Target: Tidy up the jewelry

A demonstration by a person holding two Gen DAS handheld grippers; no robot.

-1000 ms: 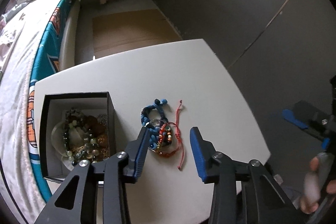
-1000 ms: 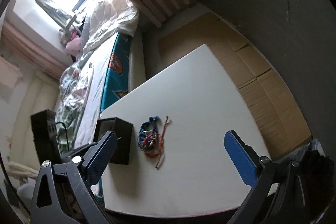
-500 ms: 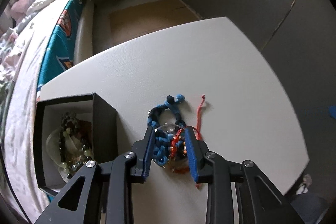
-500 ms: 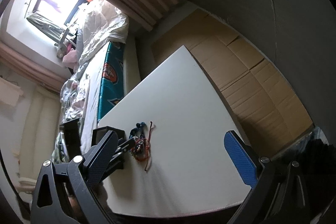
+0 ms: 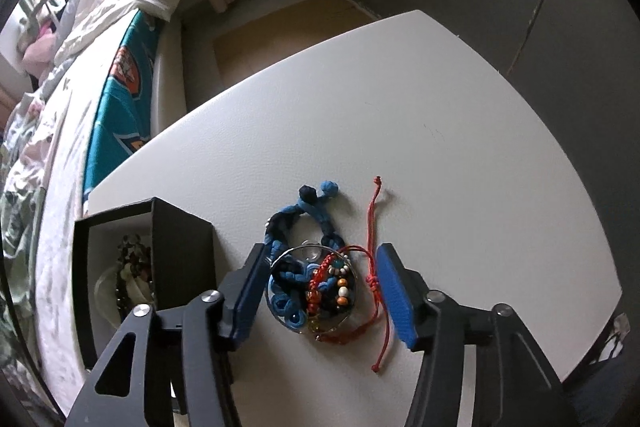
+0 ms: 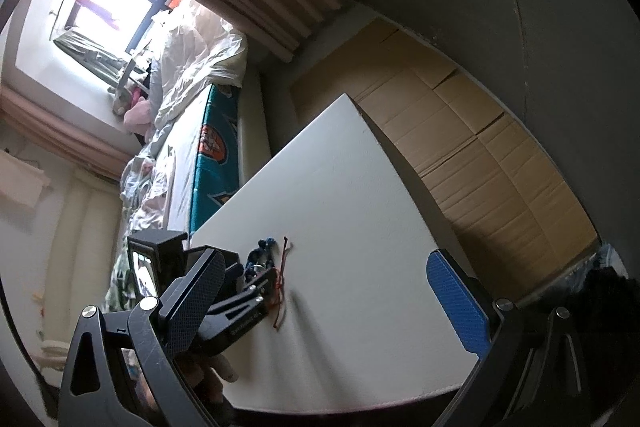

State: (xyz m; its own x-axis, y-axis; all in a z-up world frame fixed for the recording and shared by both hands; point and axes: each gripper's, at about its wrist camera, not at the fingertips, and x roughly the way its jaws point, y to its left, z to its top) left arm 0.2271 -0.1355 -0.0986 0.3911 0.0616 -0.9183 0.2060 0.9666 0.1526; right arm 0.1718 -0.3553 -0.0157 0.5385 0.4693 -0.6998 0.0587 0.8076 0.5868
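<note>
The left claw (image 5: 320, 291), just widened, straddles the bracelet pile (image 5: 316, 287) on the worktop (image 5: 440, 147) without pinching it. The right claw (image 6: 324, 291) hangs spread, empty.

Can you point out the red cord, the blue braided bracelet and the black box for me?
red cord (image 5: 374, 215): left wrist view, straight upper stretch.
blue braided bracelet (image 5: 316, 209): left wrist view, upper loop.
black box (image 5: 182, 259): left wrist view, outer side wall.

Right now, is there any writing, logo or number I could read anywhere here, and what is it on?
Left gripper: white lettering printed along its black body in the right wrist view, too small and blurred to read.
Teal bedspread: an orange and white emblem, no legible words.
Nothing else carries text.
</note>
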